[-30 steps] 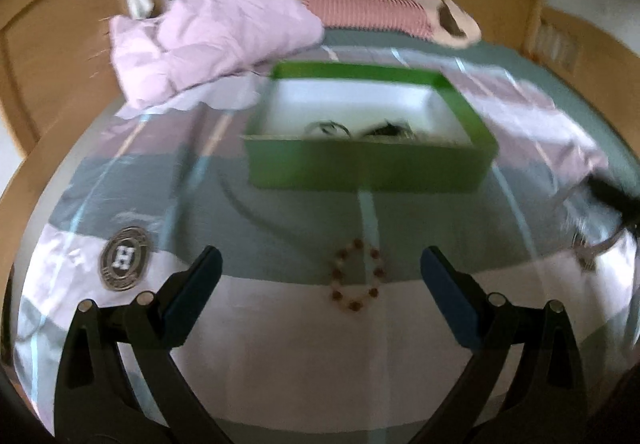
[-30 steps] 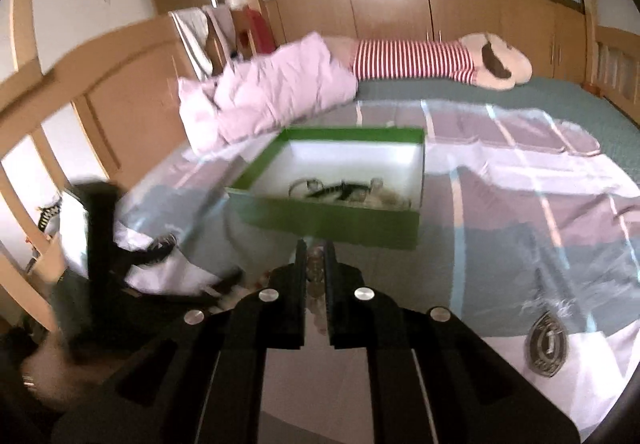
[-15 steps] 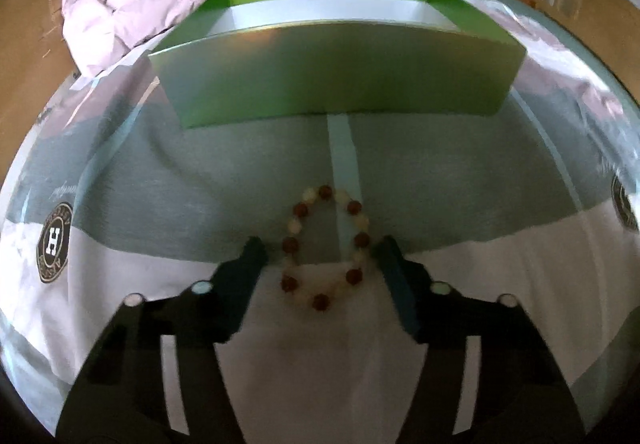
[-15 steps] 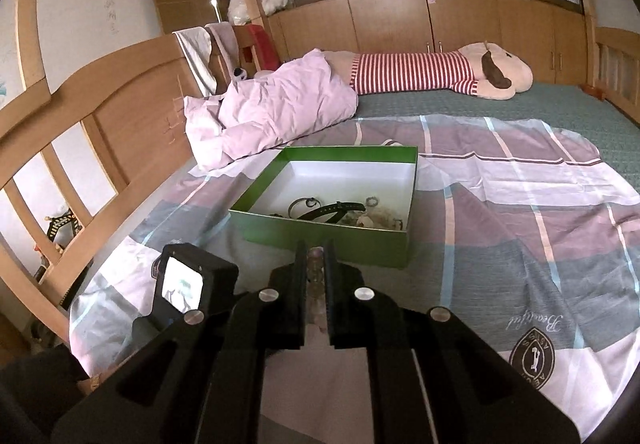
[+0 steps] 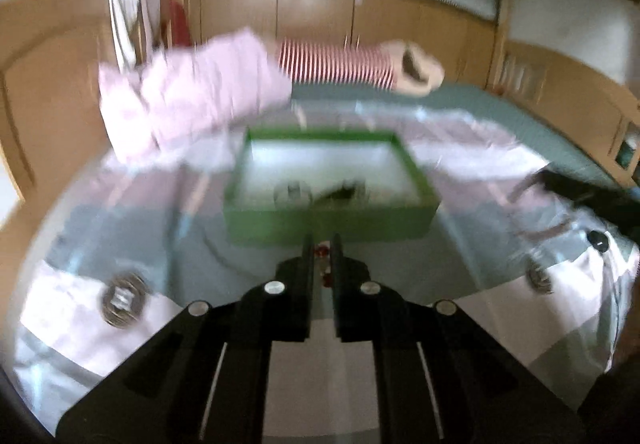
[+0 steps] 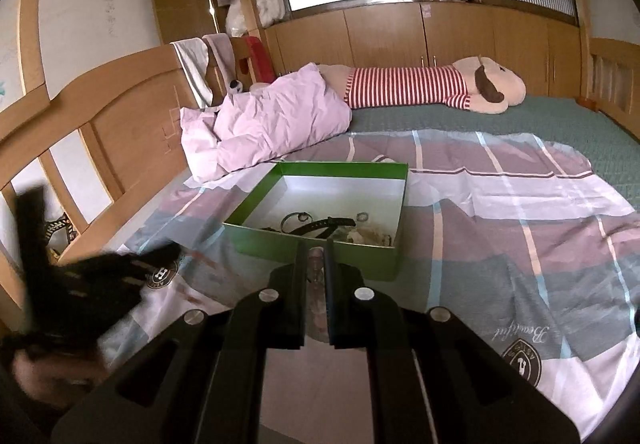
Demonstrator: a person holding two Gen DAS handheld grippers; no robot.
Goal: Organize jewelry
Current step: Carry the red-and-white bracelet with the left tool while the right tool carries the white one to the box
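Lifted off the bed, the left gripper (image 5: 321,260) now pinches the bracelet (image 5: 322,254) in narrow fingers (right gripper (image 6: 315,271) likewise clamped on something pale), next carrying it over the box (image 5: 328,222).

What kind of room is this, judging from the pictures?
Most likely a bedroom: a bed with a wooden headboard, a crumpled pink duvet, and a long striped plush toy lying across the mattress.

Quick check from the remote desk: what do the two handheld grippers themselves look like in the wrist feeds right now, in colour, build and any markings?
Both are matte black. The left gripper and right gripper each have two flat, narrow fingers on angular black linkage arms with round silver screws and thin pale lines along the arms. No cables, labels or sleeves show.
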